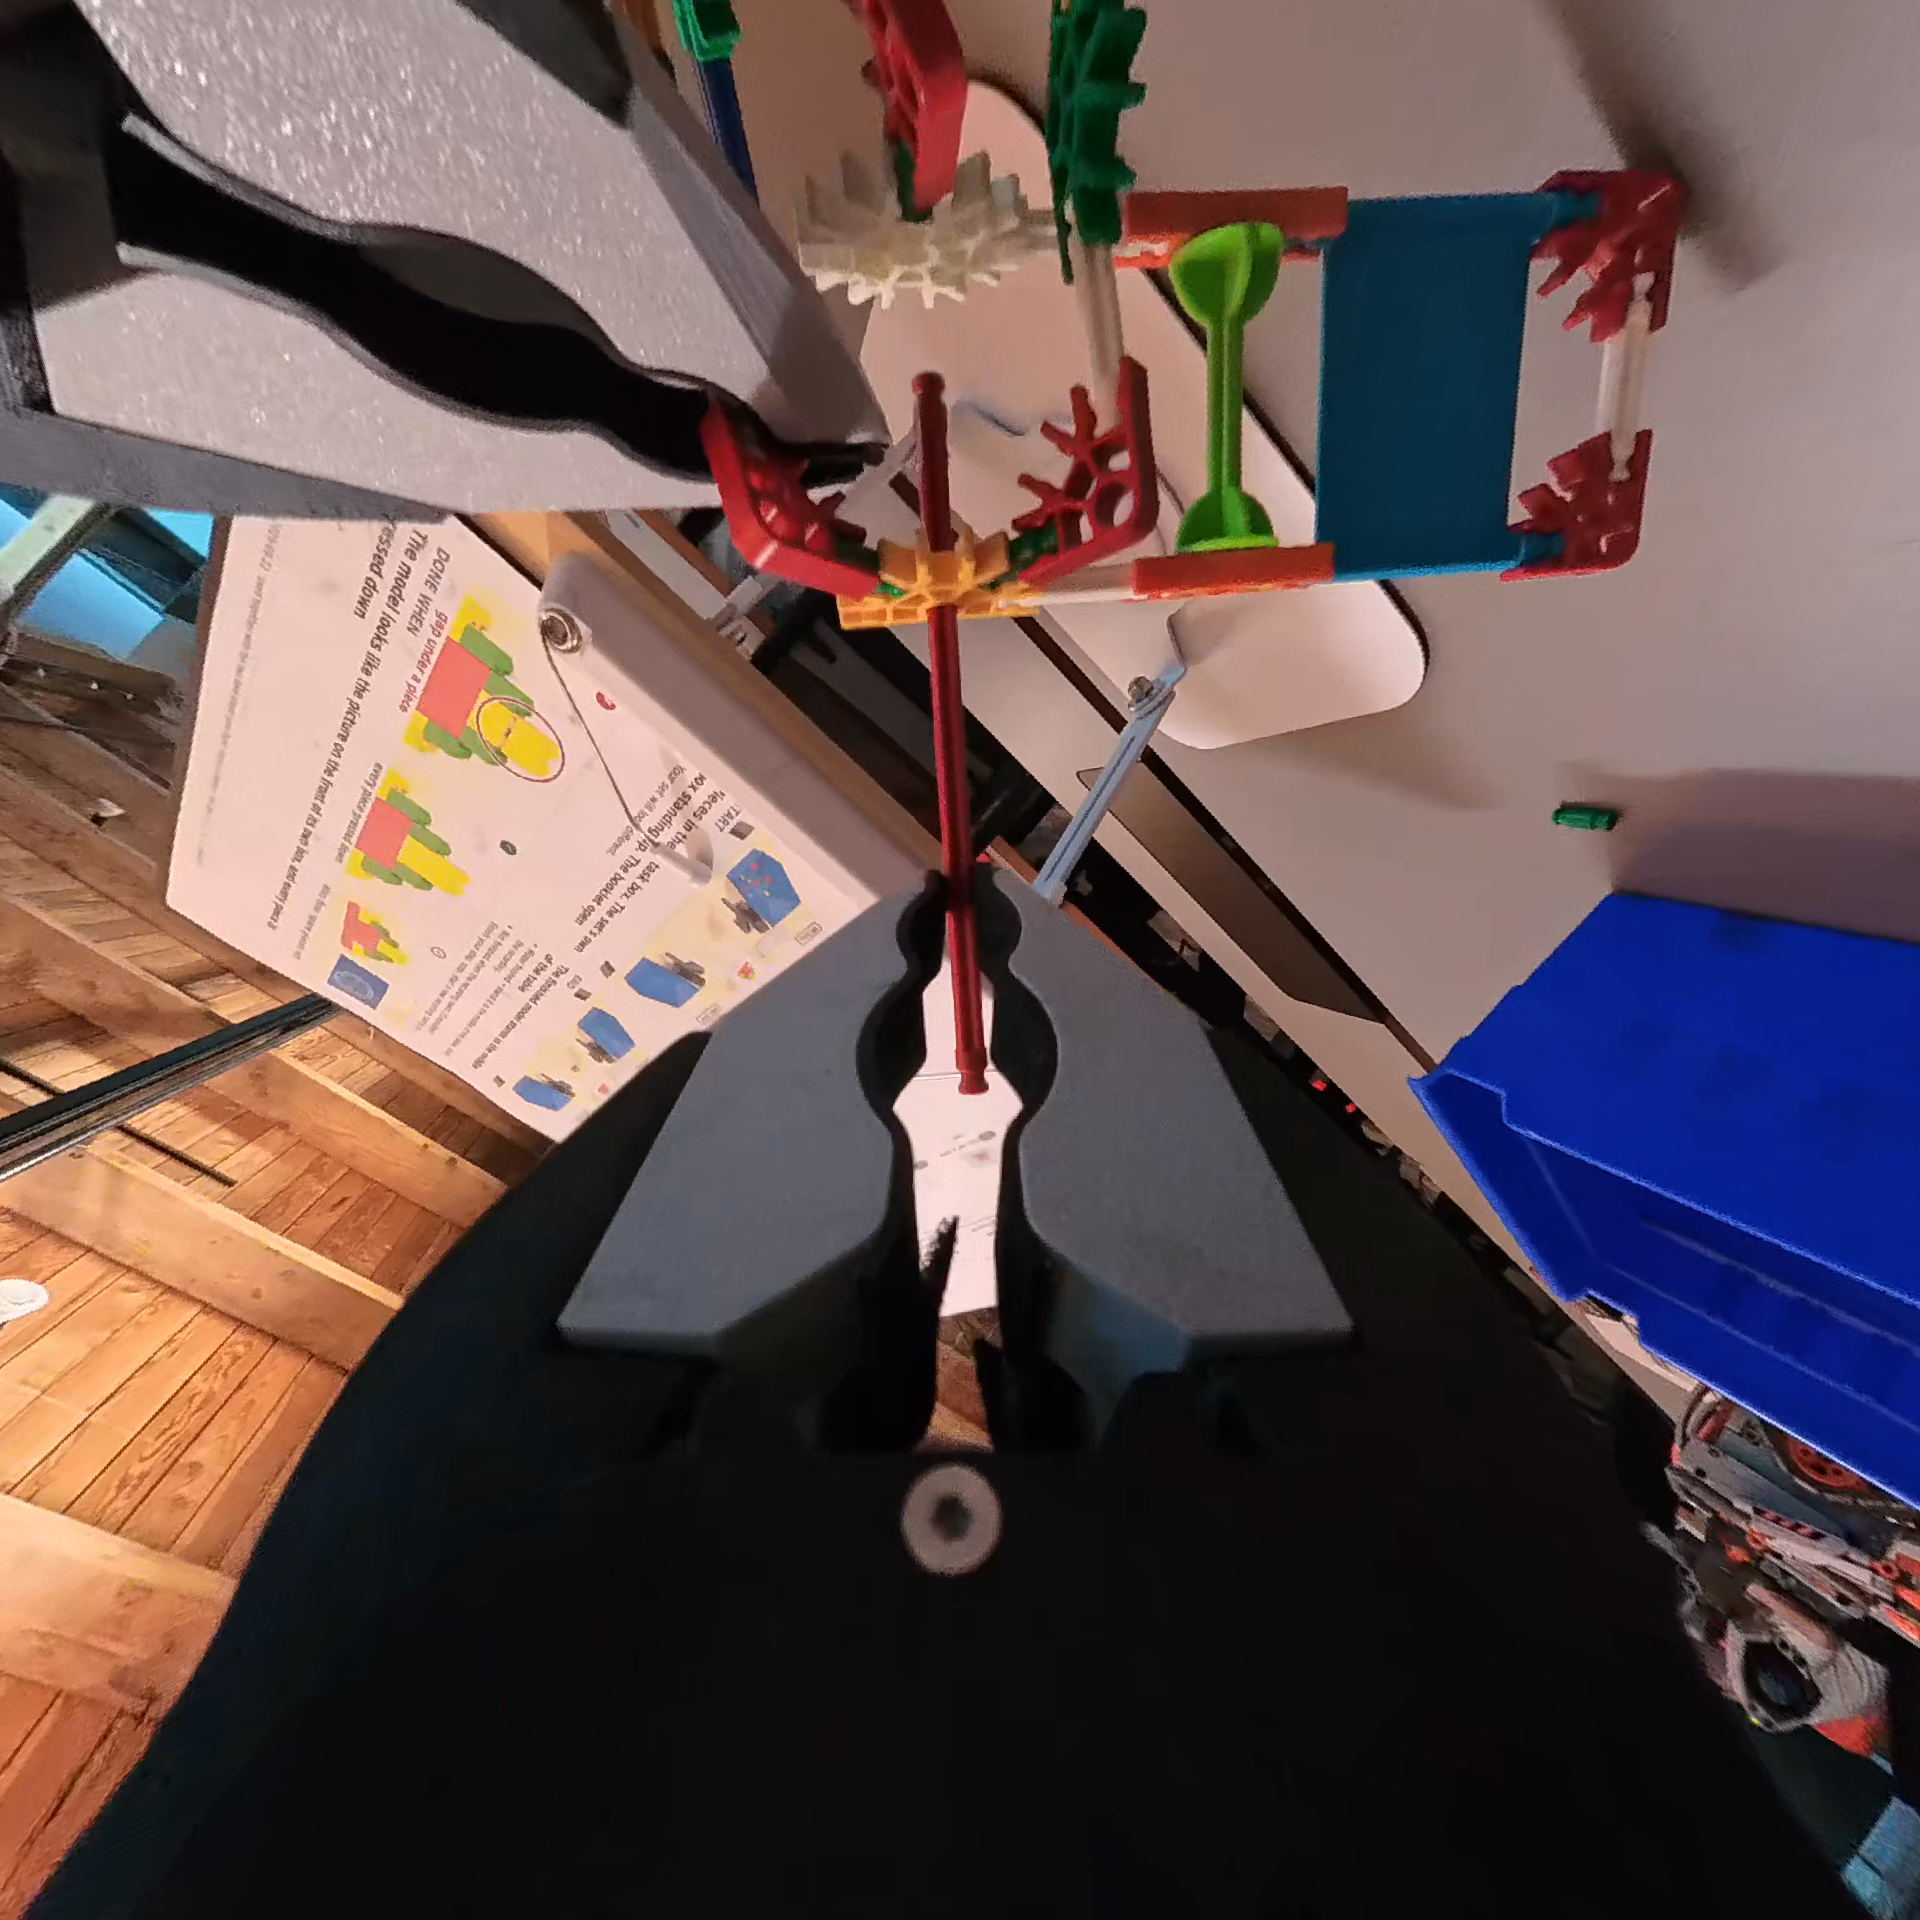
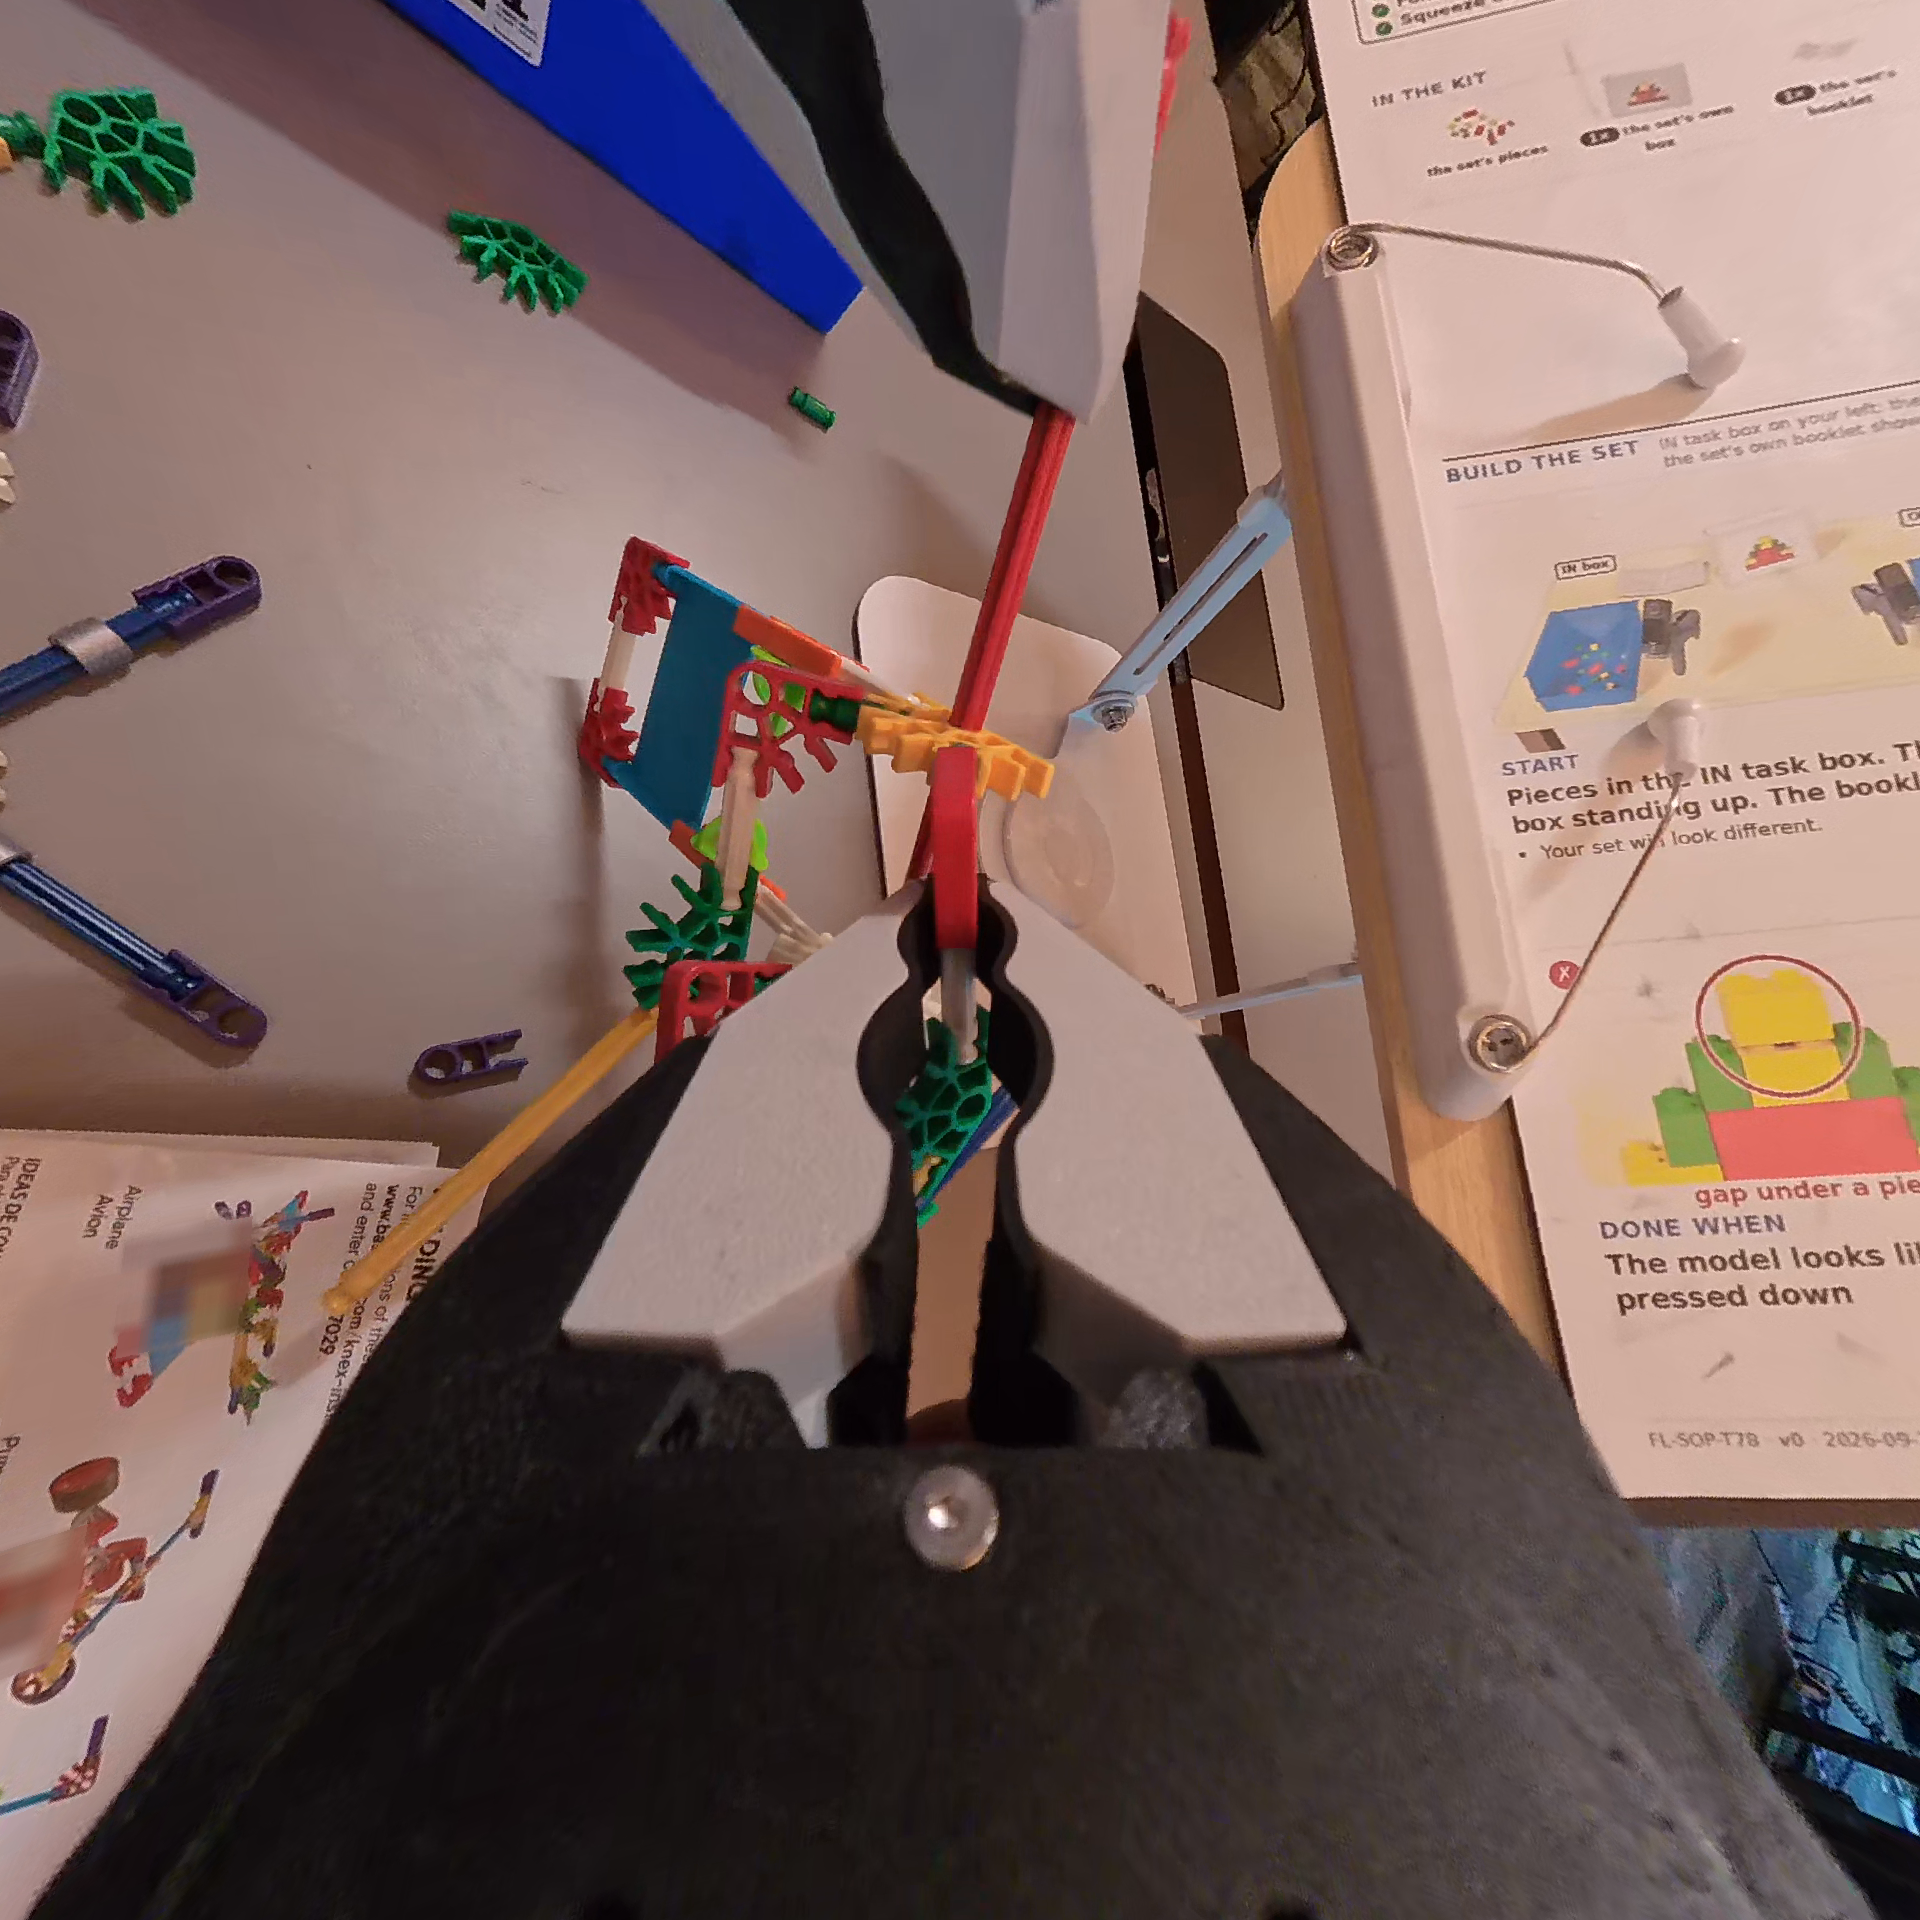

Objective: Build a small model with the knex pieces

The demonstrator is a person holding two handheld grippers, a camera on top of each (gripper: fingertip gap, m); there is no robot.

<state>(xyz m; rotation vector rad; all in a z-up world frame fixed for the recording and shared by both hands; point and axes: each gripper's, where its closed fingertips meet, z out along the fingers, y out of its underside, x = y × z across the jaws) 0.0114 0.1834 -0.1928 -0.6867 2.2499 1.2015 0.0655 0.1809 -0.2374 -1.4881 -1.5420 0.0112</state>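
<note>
A small model of rods and connectors, with a blue panel [image 1: 1413, 374] [image 2: 686, 696] and a yellow connector [image 1: 935, 587] [image 2: 977, 753], is held over a white stand plate [image 2: 1039, 665]. My left gripper [image 1: 961, 894] is shut on a long red rod [image 1: 948, 727] that runs through the yellow connector. In the right wrist view it shows at the top [image 2: 1049, 395], with the rod [image 2: 1003, 623] coming out of it. My right gripper [image 2: 956, 914] is shut on a red connector [image 2: 954, 831] of the model, just below the yellow one. It shows top left in the left wrist view [image 1: 831, 457].
A blue bin [image 1: 1714, 1143] [image 2: 665, 135] stands on the table. Loose green connectors [image 2: 516, 260], blue rods with purple ends [image 2: 125, 634], a purple clip [image 2: 468, 1060] and a small green piece [image 1: 1584, 818] lie around. A booklet [image 2: 156, 1403] and an instruction sheet [image 2: 1714, 831] lie nearby. Tip to tip, the grippers are about 8 cm apart.
</note>
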